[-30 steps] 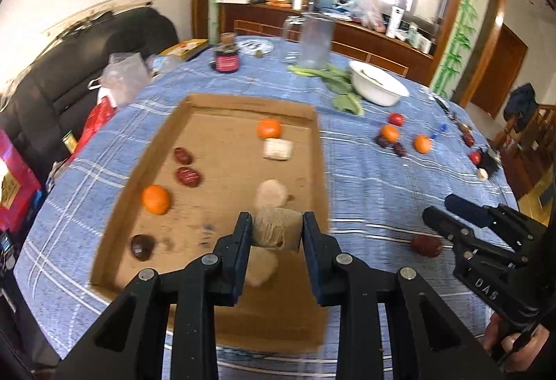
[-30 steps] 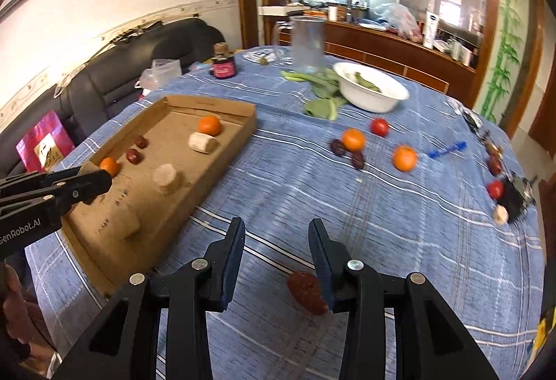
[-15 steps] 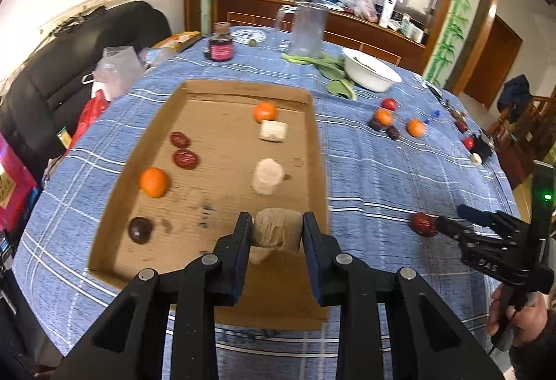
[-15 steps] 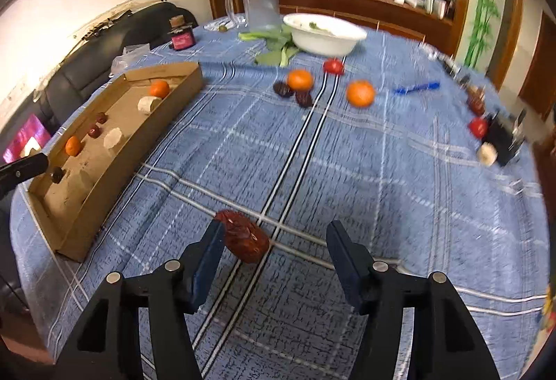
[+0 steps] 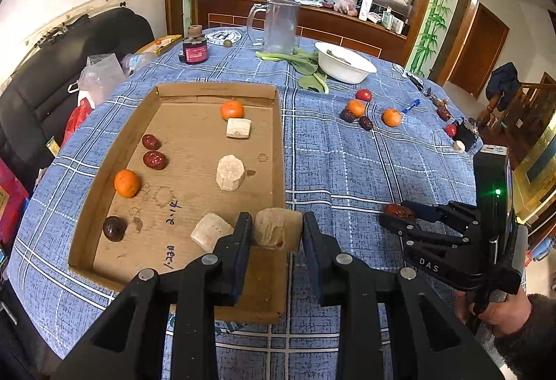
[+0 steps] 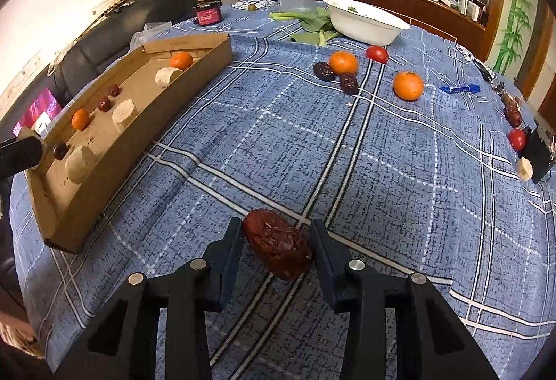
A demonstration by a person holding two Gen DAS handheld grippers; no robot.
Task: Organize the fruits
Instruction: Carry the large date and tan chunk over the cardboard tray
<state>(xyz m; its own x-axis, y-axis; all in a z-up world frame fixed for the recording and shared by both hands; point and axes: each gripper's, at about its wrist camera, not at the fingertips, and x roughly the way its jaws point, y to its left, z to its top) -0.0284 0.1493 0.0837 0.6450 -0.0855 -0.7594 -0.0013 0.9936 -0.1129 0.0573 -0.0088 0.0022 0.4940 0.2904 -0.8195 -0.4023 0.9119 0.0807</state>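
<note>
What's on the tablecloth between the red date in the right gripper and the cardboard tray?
Nothing: in the right wrist view, only bare blue checked tablecloth separates the wrinkled red date from the brown cardboard tray.

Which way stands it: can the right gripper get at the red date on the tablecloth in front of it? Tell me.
Probably yes. The red date already lies between the fingers of the right gripper, whose jaws are closing around it. The tablecloth around it is bare, so nothing blocks the way.

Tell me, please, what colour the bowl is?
White bowl; clearest in the right wrist view.
</note>
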